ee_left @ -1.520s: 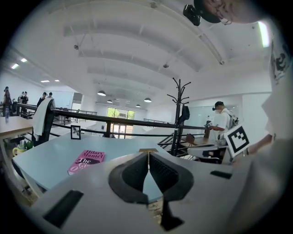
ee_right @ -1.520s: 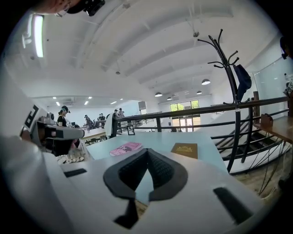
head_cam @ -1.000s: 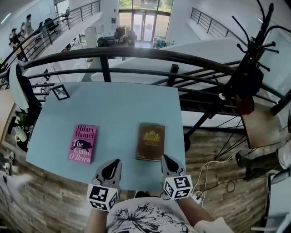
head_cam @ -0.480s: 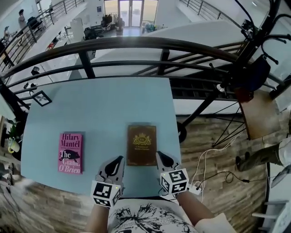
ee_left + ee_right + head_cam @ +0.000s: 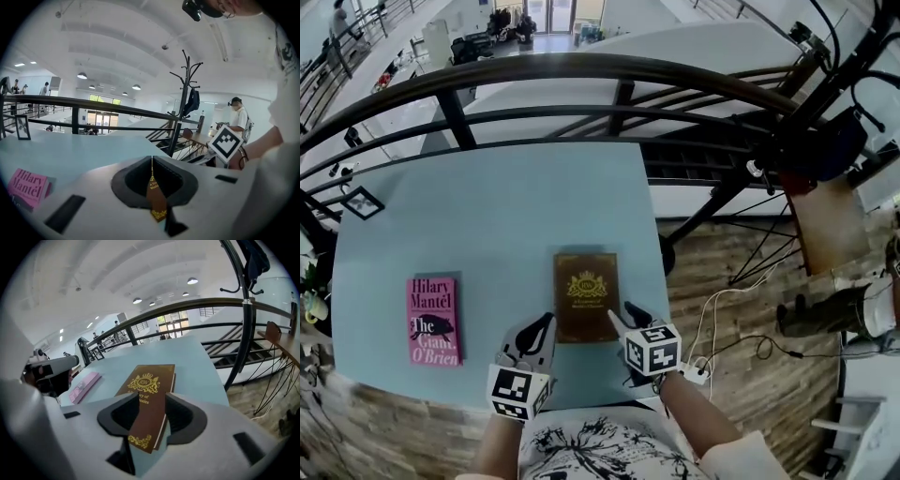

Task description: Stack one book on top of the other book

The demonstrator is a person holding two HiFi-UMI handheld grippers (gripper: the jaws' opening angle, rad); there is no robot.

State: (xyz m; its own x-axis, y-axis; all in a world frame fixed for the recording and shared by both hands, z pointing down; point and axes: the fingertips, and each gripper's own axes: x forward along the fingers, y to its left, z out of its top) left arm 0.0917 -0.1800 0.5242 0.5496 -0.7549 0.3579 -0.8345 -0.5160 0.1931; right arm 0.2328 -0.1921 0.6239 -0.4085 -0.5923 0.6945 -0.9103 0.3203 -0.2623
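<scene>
The task is at its opening step, and neither book is lifted yet. The brown book (image 5: 586, 292) lies flat near the near edge of the worktop (image 5: 506, 216), toward the right-hand side. The pink book (image 5: 433, 321) lies well apart from it, close to the near-left corner.

The right gripper (image 5: 622, 315) sits at the brown book's near right corner. Its jaws are moderately apart and the cover shows between them, with nothing clamped. The left gripper (image 5: 542, 324) hovers just beside the book's near left corner. Its jaws are drawn almost together, leaving only a slit, and it holds nothing.

The likely next move is to slide a jaw of the right gripper under the book's near edge. The person would then close on it, carry the book leftward and set it squarely on the pink one.
</scene>
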